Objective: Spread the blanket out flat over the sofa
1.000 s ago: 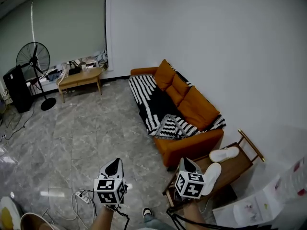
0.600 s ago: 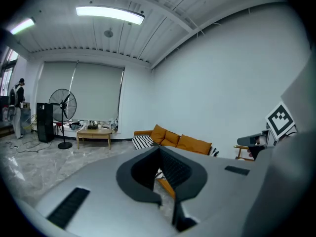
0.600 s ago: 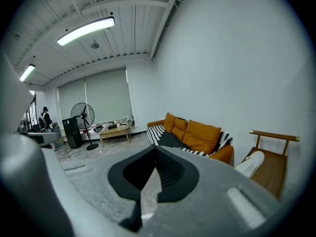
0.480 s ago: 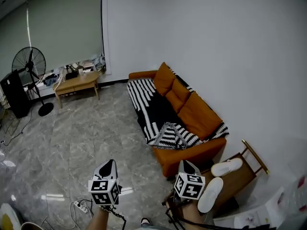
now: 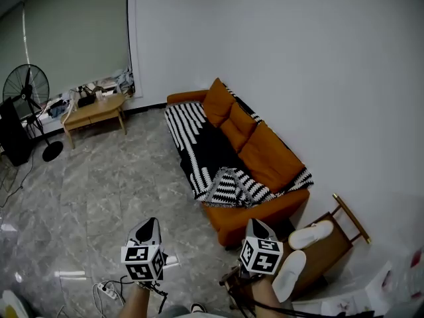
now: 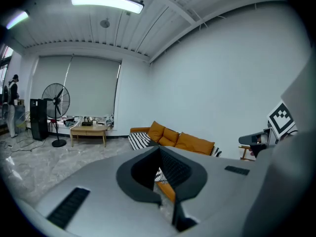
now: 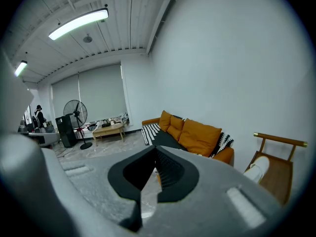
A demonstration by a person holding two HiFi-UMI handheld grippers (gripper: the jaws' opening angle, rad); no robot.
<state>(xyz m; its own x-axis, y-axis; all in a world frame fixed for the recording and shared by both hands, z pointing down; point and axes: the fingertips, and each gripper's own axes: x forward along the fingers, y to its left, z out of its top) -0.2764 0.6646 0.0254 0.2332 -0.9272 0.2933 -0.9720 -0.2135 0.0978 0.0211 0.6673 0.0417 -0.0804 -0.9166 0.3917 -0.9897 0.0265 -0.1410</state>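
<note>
Blanket, black-and-white zigzag-striped throw (image 5: 202,144), lies on seat of orange fabric sofa (image 5: 255,212); near end bunched in heap, so not yet flat. We hold left gripper (image 5: 152,223) and right gripper (image 5: 256,223) low over grey marble floor (image 5: 99,197), well apart from sofa, both aimed toward it. 2 pairs of jaws together, nothing between: we judge no grip needed until bunched end is within reach.

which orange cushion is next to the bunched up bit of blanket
The largest cushion, at the sofa's near end; the blanket's rumpled heap lies right before it. The two smaller cushions sit farther along.
</note>
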